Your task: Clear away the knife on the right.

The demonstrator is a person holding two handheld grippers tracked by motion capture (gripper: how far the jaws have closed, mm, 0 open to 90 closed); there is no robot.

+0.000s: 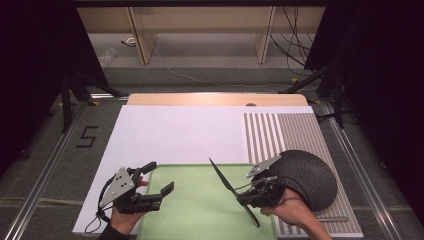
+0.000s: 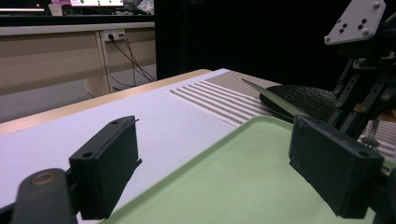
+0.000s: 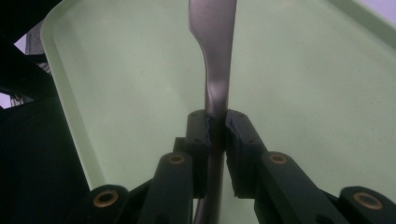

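A slim dark knife (image 1: 225,180) slants over the right part of a pale green tray (image 1: 200,215). My right gripper (image 1: 243,199) is shut on its handle, blade pointing away. In the right gripper view the jaws pinch the knife (image 3: 212,46) above the tray (image 3: 303,84), right gripper (image 3: 215,123) at centre. My left gripper (image 1: 159,178) stands open at the tray's left rim with nothing between its fingers. The left gripper view shows its own gripper (image 2: 219,163) open across the tray's corner (image 2: 224,186), with the knife blade (image 2: 275,100) beyond.
A dark round textured dish (image 1: 305,177) lies on a striped mat (image 1: 280,132) just right of the tray, close behind my right hand. The tray rests on a white board (image 1: 175,135) on a wooden table. Black stands and cables flank the table.
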